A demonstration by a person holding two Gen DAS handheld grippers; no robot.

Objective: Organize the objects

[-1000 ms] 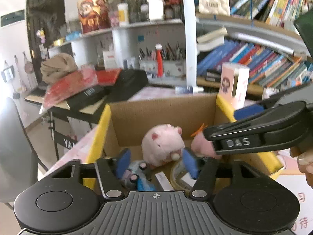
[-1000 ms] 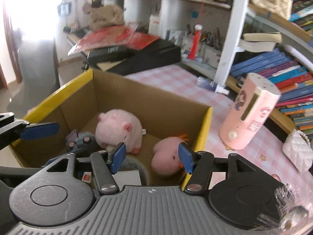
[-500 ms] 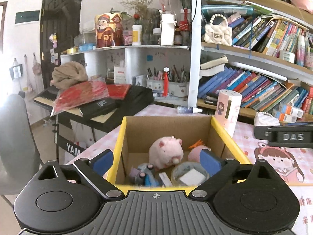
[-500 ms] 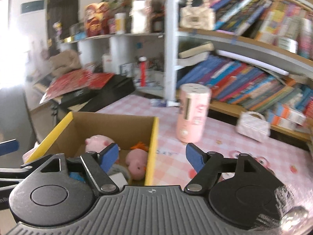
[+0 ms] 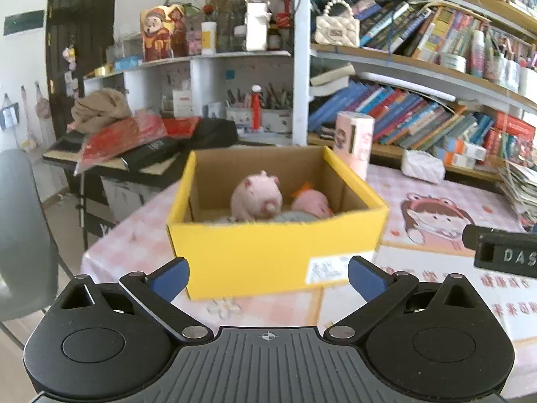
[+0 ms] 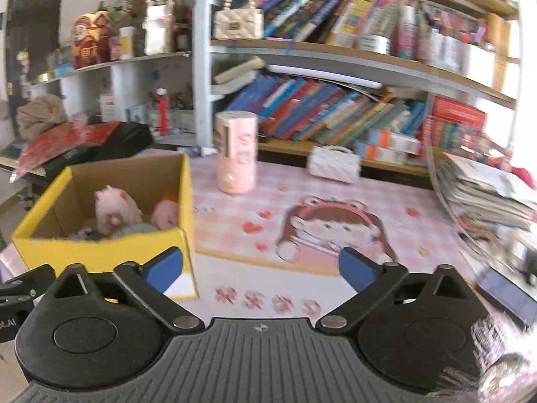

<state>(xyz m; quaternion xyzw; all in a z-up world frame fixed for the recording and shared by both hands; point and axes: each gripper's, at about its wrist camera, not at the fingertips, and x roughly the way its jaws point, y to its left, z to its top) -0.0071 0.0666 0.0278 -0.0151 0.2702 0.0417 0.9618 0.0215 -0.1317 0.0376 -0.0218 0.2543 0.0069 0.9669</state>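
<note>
Sitting just ahead of the left gripper (image 5: 266, 278), the yellow cardboard box (image 5: 278, 252) rests on the pink checked tablecloth (image 6: 335, 208) with its open top up, which suits dropping things in from above. Inside, behind the near wall, a pink plush pig (image 5: 256, 196) leans beside a second pink plush (image 5: 310, 203), and something grey lies low in front of them; they look gathered there for tidying. Beyond the box's far right corner stands a pink cylindrical container (image 6: 236, 154), upright and apart from it, and farther right a small white quilted purse (image 6: 334, 164) lies by the bookshelf (image 6: 335, 107), probably waiting to be sorted. The left gripper's jaws are opening, spread wide, with nothing between them and touching nothing. The right gripper (image 6: 260, 268) is the same: jaws opening, blue pads far apart, empty, the box off to their left.
</note>
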